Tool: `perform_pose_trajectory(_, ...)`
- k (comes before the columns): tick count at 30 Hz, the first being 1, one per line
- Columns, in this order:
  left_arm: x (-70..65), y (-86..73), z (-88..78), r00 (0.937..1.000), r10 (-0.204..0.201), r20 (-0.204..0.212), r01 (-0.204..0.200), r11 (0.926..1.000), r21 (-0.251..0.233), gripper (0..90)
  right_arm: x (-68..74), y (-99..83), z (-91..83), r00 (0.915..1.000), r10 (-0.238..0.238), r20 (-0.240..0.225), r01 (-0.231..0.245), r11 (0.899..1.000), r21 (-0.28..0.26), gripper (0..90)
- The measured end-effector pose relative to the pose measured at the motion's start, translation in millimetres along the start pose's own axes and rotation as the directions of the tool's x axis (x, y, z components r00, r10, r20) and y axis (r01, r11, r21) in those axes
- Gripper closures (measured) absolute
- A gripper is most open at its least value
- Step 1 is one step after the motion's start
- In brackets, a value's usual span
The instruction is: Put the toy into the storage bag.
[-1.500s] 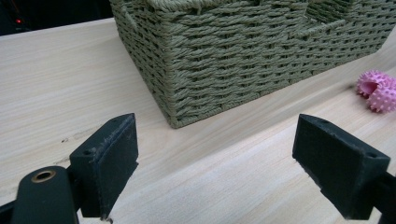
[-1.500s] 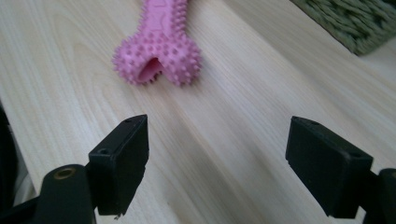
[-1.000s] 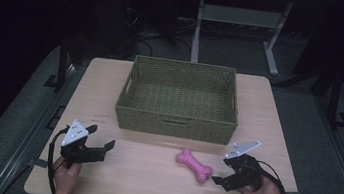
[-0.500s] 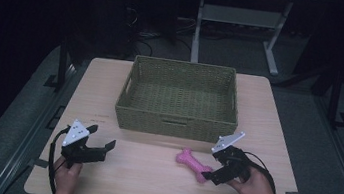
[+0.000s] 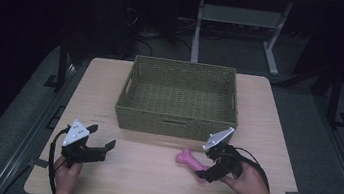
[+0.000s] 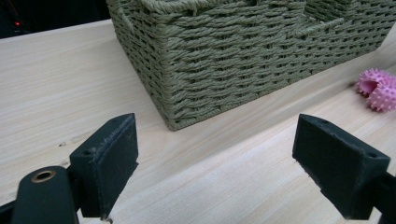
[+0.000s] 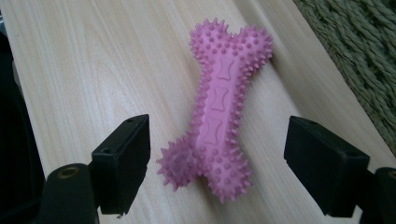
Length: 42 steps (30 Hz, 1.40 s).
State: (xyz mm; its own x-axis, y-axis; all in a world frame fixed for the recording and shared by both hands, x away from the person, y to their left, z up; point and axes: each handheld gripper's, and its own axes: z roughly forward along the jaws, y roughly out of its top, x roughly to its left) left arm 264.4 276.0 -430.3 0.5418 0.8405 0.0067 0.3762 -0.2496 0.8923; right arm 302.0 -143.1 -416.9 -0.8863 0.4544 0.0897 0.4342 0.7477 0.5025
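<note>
Approach step: right tongs (image 5: 206,171), jaws wide, straddle the pink spiked bone toy (image 7: 219,107) lying on the worktop (image 5: 148,184) near the woven basket (image 5: 180,95); closing comes next, seemingly, while left tongs (image 5: 100,148) rest wide apart.

the left hand (image 5: 65,178) comes in at the lower left of the high view, wrapped round the left gripper (image 5: 101,144), which points toward the right of the frame with its grey three-cornered plate on top. in the left gripper view its two black jaws stand wide apart at the bottom corners. the right hand (image 5: 248,182) enters at the lower right, holding the right gripper (image 5: 202,175) angled toward the lower left of the frame. its jaws are also spread wide in the right gripper view.
</note>
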Motion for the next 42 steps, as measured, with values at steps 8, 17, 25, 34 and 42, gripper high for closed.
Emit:
perform_pose_trajectory(8,0.1,0.1,-0.1,1.0000,0.000,0.001,0.000,1.0000,-0.001,13.8,-1.0,10.8,10.9,0.9997,0.002,-0.023,-0.002,1.000,0.017,24.7)
perform_pose_trajectory(17,0.5,0.2,0.0,1.0000,-0.001,0.002,0.001,1.0000,-0.003,13.9,0.1,20.0,24.1,0.9998,-0.005,-0.017,0.006,0.998,0.068,28.6)
perform_pose_trajectory(25,0.9,0.2,0.0,1.0000,-0.001,0.002,0.001,1.0000,-0.002,13.9,-1.6,24.8,33.8,1.0000,0.002,-0.008,-0.001,0.994,0.106,33.7)
perform_pose_trajectory(34,1.5,0.1,-0.2,1.0000,-0.003,0.001,0.003,1.0000,-0.003,13.8,-0.1,26.9,40.9,0.9999,-0.009,0.008,0.008,0.990,0.139,42.0)
perform_pose_trajectory(42,2.9,-0.4,-0.7,0.9999,-0.015,0.003,0.015,0.9998,-0.009,13.8,4.9,30.9,46.7,0.9964,-0.059,0.061,0.048,0.983,0.174,51.8)
